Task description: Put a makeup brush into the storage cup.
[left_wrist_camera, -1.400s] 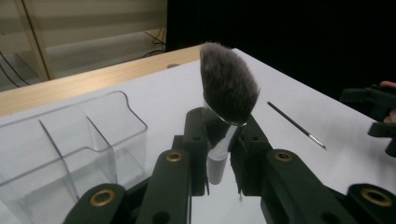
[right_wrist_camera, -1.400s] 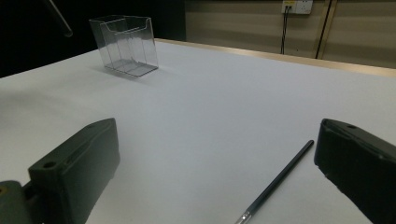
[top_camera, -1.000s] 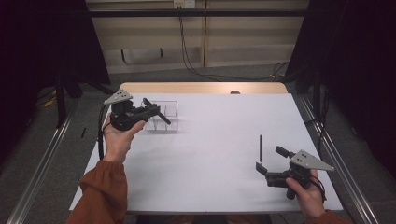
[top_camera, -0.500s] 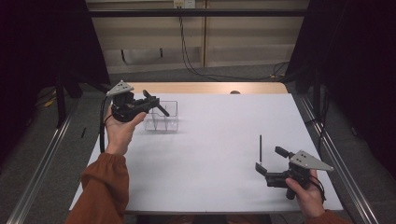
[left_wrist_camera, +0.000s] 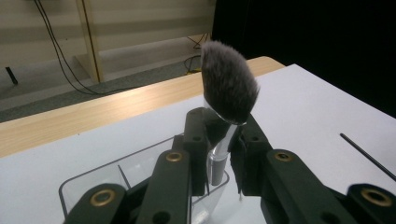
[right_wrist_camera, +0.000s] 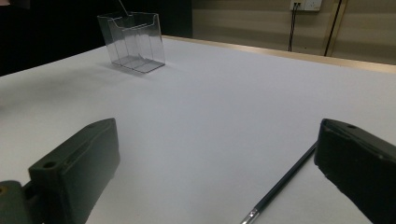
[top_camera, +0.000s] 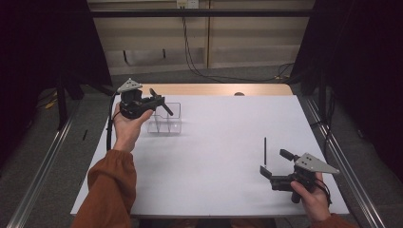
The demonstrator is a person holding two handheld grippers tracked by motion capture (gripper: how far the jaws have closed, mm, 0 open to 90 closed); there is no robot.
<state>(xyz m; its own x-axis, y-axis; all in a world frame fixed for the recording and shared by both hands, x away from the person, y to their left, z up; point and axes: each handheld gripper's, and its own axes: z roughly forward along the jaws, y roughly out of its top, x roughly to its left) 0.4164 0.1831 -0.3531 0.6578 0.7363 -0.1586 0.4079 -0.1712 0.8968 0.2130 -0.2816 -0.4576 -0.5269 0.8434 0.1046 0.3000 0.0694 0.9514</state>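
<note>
- The left gripper is held up over the far left part of the white table. Its jaws are clamped on the clear handle of a makeup brush with a fluffy grey-brown head. The left gripper view shows both black pads pressing the handle just below the bristles.
- The brush stands bristles-up, with its handle pointing down. Judging by that pose, it is being carried tail-first so the handle can slide into a slot while the soft head stays out.
- A clear plastic organiser box with several compartments sits on the table right below and just beyond the left gripper. In the left gripper view the handle's lower end hangs over the box's near wall, but whether it has entered a compartment I cannot tell.
- A thin stick-like item already leans inside the box, so the box seems to be the collecting place for these tools.
- The right gripper rests low at the near right of the table with its jaws spread wide and nothing between them.
- A slim dark pencil-like stick lies flat on the table just beyond the right gripper. In the right gripper view it runs beside the right-hand jaw, untouched. The gripper is probably parked there to take it as the next item.
</note>
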